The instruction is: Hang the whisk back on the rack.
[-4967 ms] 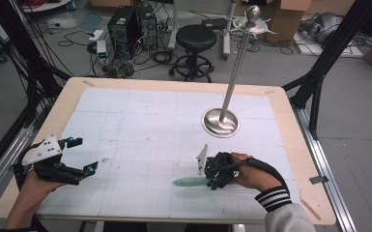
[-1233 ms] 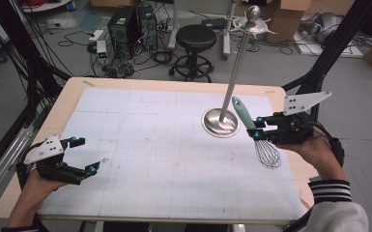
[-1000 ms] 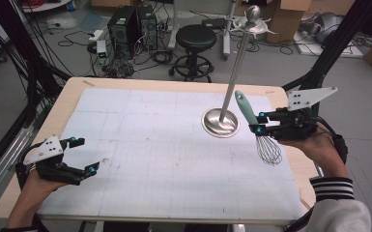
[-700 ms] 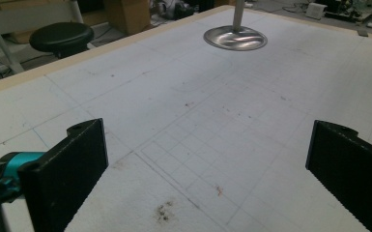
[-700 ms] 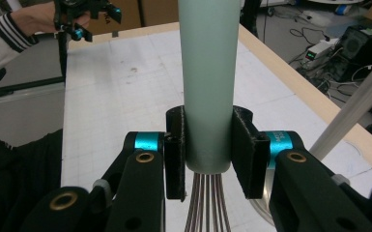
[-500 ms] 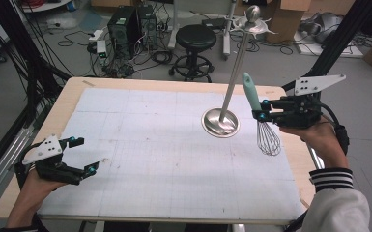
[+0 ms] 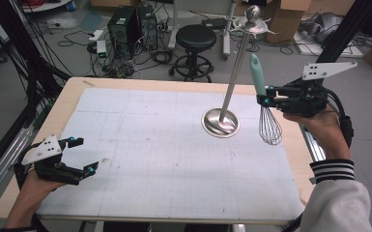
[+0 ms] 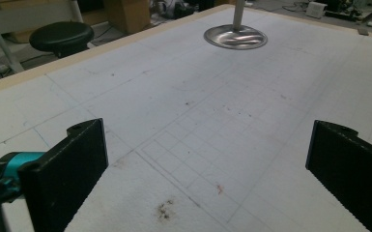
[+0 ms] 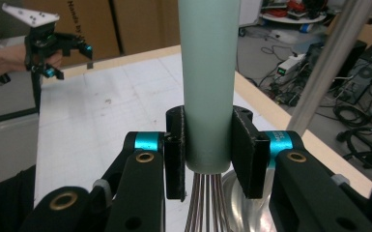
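A whisk (image 7: pixel 265 108) with a pale green handle (image 9: pixel 207 82) and wire loops hangs upright above the table's right side. My right gripper (image 7: pixel 262 100) is shut on the base of that handle, the wires dangling below the jaws (image 9: pixel 207 208). Just left of it stands a metal rack: a slanted pole (image 7: pixel 236 67) on a round steel base (image 7: pixel 220 122), with hooks at its top (image 7: pixel 252 19). My left gripper (image 7: pixel 83 154) rests low at the table's front left, open, nothing between its jaws. From the left gripper view the steel base (image 8: pixel 235 36) lies far ahead.
A white gridded mat (image 7: pixel 174 145) covers the wooden table (image 7: pixel 67 96). Beyond the far edge are a black stool (image 7: pixel 193 38), computer towers and cables on the floor. Dark frame posts stand at both sides. A striped cuff shows on the right forearm (image 7: pixel 331 169).
The right gripper lifted the whisk off the table, turned it upright and raised it beside the rack pole. The left gripper has stayed put.
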